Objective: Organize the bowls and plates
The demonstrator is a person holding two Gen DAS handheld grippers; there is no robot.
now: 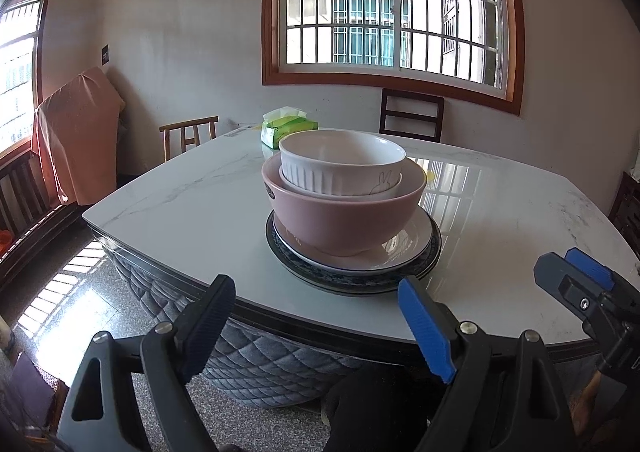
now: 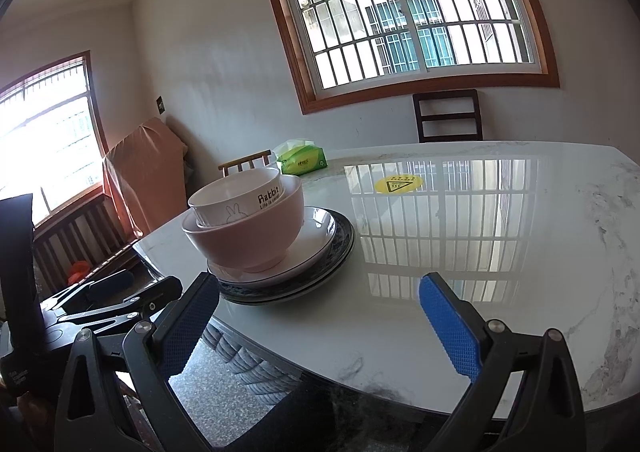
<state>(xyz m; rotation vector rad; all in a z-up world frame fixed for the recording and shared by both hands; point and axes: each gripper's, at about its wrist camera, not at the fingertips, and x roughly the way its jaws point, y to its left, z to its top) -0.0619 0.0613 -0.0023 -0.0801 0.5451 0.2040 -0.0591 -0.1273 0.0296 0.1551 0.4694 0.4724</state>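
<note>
A stack stands on the white marble table (image 1: 180, 204): a dark patterned plate (image 1: 352, 278) at the bottom, a white plate (image 1: 404, 248) on it, a pink bowl (image 1: 344, 216) on that, and a white rabbit bowl (image 1: 340, 164) nested inside the pink one. The same stack shows in the right wrist view, with the pink bowl (image 2: 248, 236) and the rabbit bowl (image 2: 240, 200). My left gripper (image 1: 320, 326) is open and empty, at the near table edge just short of the stack. My right gripper (image 2: 324, 322) is open and empty, to the right of the stack.
A green tissue pack (image 1: 286, 126) lies at the table's far side. A yellow sticker (image 2: 398, 184) is on the tabletop. Wooden chairs (image 1: 412, 114) stand around the table. A cloth-covered object (image 1: 76, 136) leans in the left corner.
</note>
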